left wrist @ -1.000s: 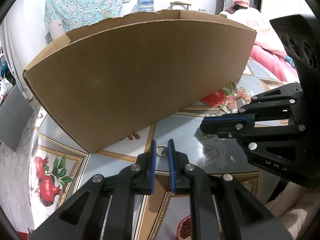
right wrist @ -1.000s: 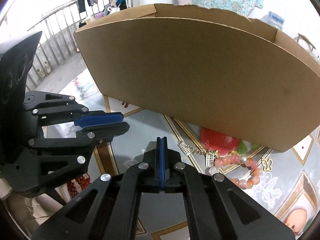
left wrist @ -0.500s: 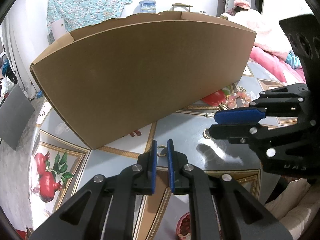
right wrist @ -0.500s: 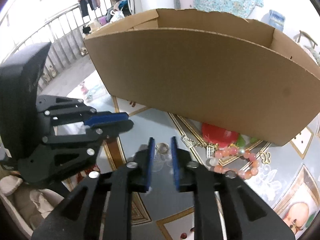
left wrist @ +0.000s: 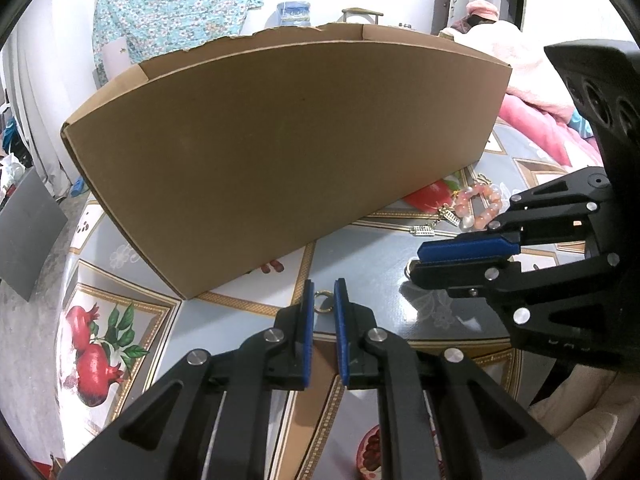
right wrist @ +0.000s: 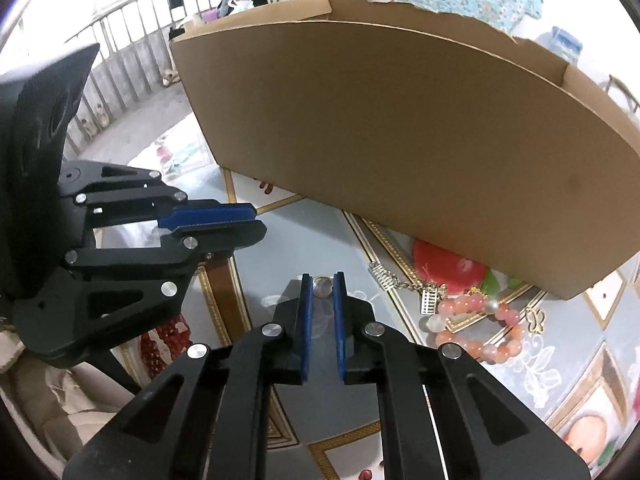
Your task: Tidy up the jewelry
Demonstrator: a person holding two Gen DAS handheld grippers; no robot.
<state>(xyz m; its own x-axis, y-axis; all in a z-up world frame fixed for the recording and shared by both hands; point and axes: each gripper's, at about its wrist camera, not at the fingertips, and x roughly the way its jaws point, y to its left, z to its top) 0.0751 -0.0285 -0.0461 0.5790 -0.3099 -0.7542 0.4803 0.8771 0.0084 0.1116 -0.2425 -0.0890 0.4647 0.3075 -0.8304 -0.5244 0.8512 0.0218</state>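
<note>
My left gripper (left wrist: 323, 300) is shut on a small gold ring (left wrist: 323, 305), pinched at the very tips of its blue pads just above the table. My right gripper (right wrist: 322, 284) is low over the glossy tabletop, its jaws closing. A pale metal ring (right wrist: 323, 286) sits between its pad tips and touches both. The left wrist view shows the right gripper (left wrist: 416, 262) at the right. A pink bead bracelet (right wrist: 476, 328) and a silver chain with charms (right wrist: 400, 280) lie to the right of it, by the box.
A large open cardboard box (left wrist: 280, 152) stands close behind both grippers, its inside hidden. The table (left wrist: 360, 256) has a glossy fruit-patterned cover. A person in pink sits at the far right (left wrist: 520, 64). A railing (right wrist: 132, 40) runs behind on the left.
The right gripper went from fully shut to open, moved over the pale ring on the table, and has narrowed around it. The left gripper kept still with the gold ring.
</note>
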